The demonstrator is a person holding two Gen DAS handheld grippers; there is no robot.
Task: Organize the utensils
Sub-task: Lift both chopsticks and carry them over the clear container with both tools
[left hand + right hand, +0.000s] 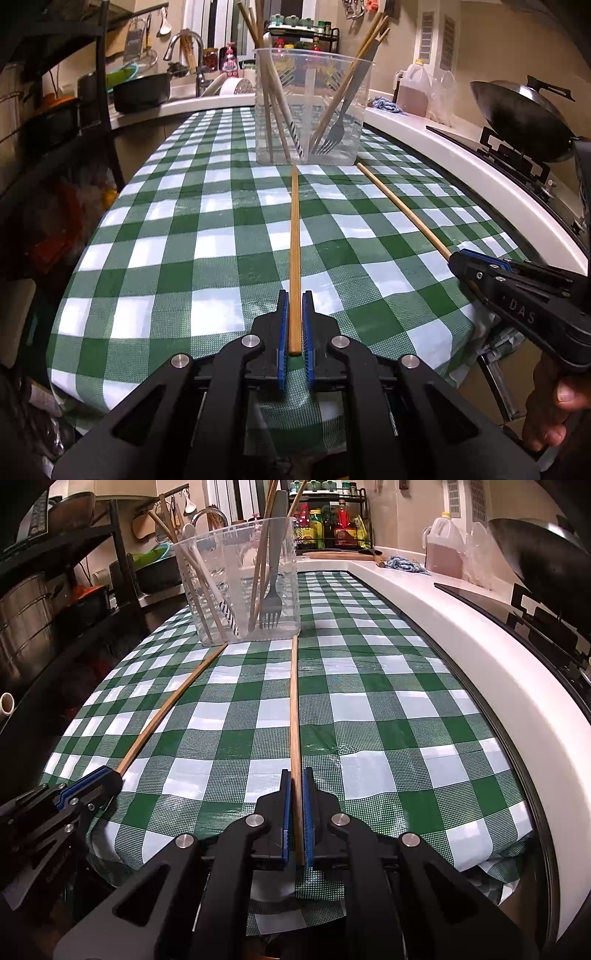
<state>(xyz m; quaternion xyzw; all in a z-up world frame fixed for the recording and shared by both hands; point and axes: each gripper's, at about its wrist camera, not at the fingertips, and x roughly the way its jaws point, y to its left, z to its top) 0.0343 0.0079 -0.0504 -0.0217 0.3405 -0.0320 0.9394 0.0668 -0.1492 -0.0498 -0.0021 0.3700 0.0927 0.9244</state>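
Only slim wooden chopsticks (294, 236) between ribbed blue claw (295, 295) pads.

At the top edge of the left wrist view, the frame is cutting off the upper ends of the chopsticks (251, 26) standing in the clear container (314, 107). At the lower right, the person's hand (554, 417) is showing only partly. At the upper right of the right wrist view, the wok (535, 550) is running out of frame.

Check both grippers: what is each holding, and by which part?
The left gripper is shut on one chopstick at its near end. The right gripper is shut on the other chopstick, also at its near end.
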